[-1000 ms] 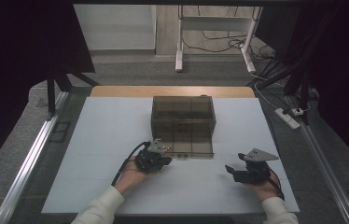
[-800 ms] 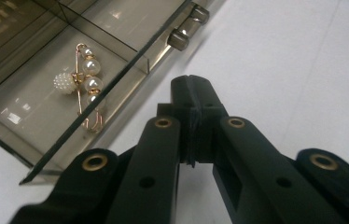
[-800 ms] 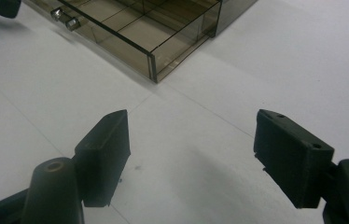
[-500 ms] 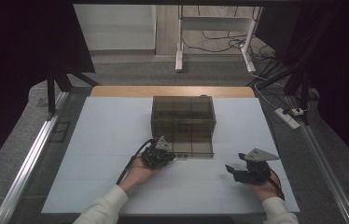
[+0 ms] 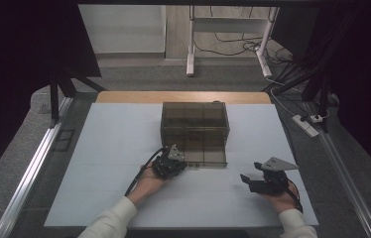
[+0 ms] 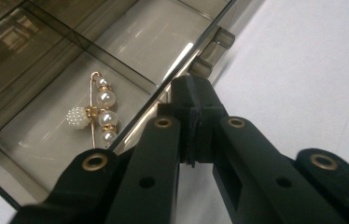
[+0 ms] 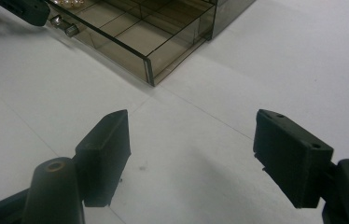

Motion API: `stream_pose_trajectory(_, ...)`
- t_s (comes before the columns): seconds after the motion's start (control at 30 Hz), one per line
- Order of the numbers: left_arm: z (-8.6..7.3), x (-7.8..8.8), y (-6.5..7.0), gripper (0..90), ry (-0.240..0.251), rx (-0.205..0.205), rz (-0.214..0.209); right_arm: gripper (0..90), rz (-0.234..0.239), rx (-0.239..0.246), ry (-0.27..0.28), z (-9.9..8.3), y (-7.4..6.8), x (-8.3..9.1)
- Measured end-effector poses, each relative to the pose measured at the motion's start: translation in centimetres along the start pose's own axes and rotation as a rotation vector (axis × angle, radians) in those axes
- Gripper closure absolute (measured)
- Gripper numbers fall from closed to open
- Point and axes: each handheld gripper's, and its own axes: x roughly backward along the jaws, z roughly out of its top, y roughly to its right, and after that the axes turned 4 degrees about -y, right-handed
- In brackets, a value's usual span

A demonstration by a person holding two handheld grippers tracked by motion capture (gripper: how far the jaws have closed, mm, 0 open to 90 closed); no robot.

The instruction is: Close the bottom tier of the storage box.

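A smoky clear box stands mid-table with its bottom drawer pulled out toward me. My left gripper is shut, its tips at the drawer's front left corner. In the left gripper view the closed jaws touch the top edge of the drawer's front wall, a little short of the handle. A gold pin with pearls lies in the nearest compartment. My right gripper rests at the front right, open with nothing between its fingers. It faces the drawer and the left gripper.
The white mat covers the table, with bare room left and right of the box. A metal rail runs along the left edge. A power strip and cables lie on the floor at the right.
My left gripper has edged slightly right, closer to the drawer's front. The right gripper and the drawer have stayed where they were.
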Motion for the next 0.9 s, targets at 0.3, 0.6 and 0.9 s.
stream_pose_trajectory(0.3,-0.07,-0.26,-0.19,88.4,0.0,0.008,0.011,27.2,0.003,0.0,0.002,0.0,0.03,0.1)
stream_pose_trajectory(0.6,-0.1,-0.44,-0.32,88.4,0.002,0.009,0.011,27.2,0.002,0.001,0.0,0.01,-0.01,0.01)
stream_pose_trajectory(0.9,-0.06,-0.61,-0.41,88.4,0.009,0.011,0.029,27.2,0.0,0.005,-0.004,0.0,-0.01,-0.02)
